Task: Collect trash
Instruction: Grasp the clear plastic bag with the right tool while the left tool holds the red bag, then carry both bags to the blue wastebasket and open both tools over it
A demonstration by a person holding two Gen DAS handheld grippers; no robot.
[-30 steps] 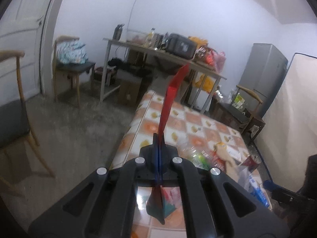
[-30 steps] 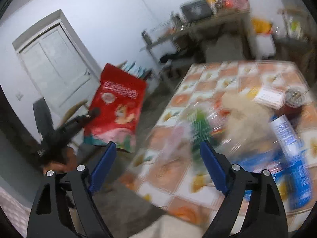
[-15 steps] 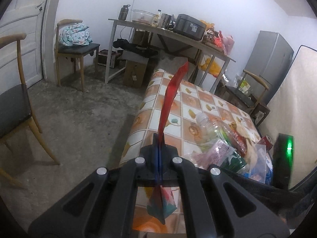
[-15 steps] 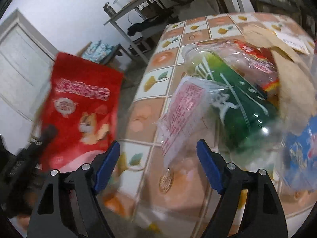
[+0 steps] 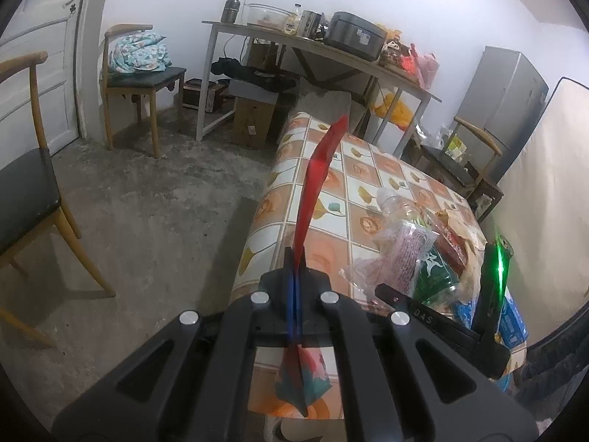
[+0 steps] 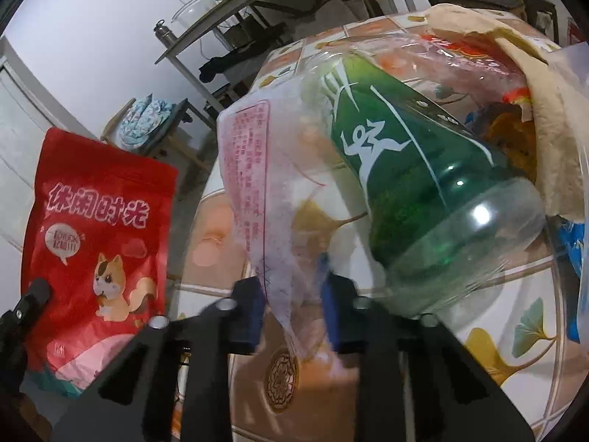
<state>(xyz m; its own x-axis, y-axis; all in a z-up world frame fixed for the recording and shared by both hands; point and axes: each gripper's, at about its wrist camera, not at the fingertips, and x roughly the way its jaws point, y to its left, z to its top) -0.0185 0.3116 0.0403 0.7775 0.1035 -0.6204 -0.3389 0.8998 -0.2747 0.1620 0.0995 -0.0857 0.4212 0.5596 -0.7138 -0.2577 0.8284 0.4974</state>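
Right gripper (image 6: 292,300) closing on the clear wrapper (image 6: 257,184) between its jaws, w/ red pouch (image 6: 99,232) to its left (left gripper (image 5: 294,269) clamps that).

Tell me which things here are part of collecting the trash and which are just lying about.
Part of the job:
red snack pouch, clamped in the left gripper
clear printed wrapper, right gripper closing on it
green-labelled plastic bottle
brown paper

Just lying about:
rice cooker
fridge
chair with bundled cloth

red snack bag (image 6: 99,235): 1 | plastic bottles (image 6: 416,169): 2 | clear wrapper (image 6: 265,191): 1 | chairs (image 5: 143,73): 3
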